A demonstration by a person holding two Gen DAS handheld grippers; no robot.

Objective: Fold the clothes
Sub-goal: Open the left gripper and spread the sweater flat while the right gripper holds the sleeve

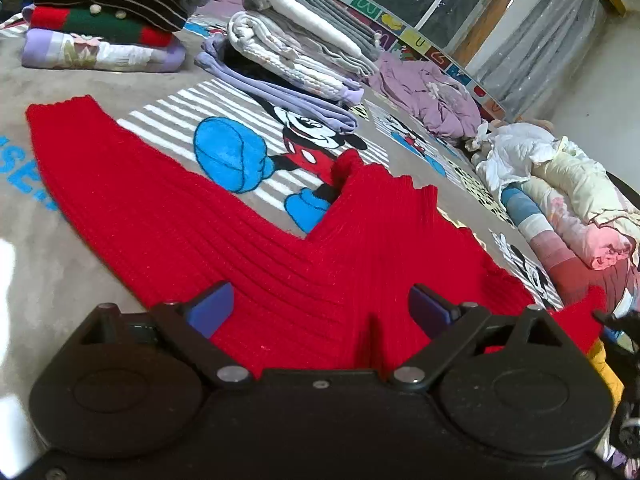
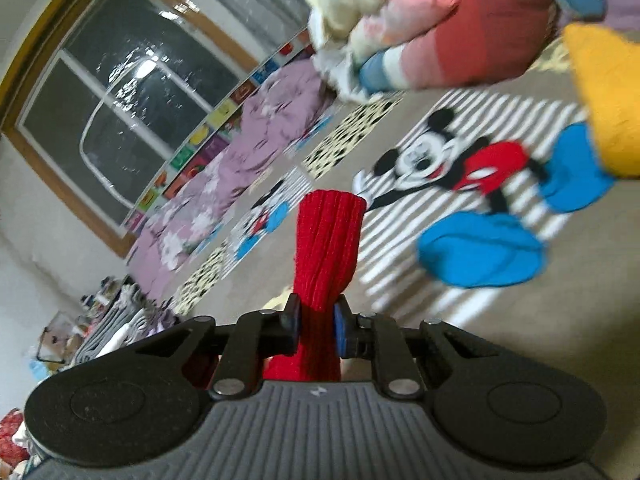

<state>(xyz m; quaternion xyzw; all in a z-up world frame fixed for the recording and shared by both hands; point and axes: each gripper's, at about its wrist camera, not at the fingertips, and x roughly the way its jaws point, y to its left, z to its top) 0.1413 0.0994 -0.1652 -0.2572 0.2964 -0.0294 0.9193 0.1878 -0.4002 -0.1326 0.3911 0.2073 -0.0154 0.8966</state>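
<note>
Both fingers of the right gripper press together on a bunched strip of a red knit sweater, and the ribbed end of that strip stands up past the pads. Behind it, the right wrist view is tilted and blurred and shows a grey cartoon-mouse blanket, a window and a yellow garment at the upper right.

Fingers of the left gripper stand wide apart, blue pads facing each other, with the red knit lying flat between and beneath them. No pad presses on the cloth. A small ridge of the knit rises just in front of the gripper body.

From the left wrist view the sweater is spread on the blanket, 1 sleeve stretching away to the upper left. Beyond it sit 2 stacks of folded clothes, near each other. A lilac crumpled garment and a heap of pale and striped clothes lie to the right.
</note>
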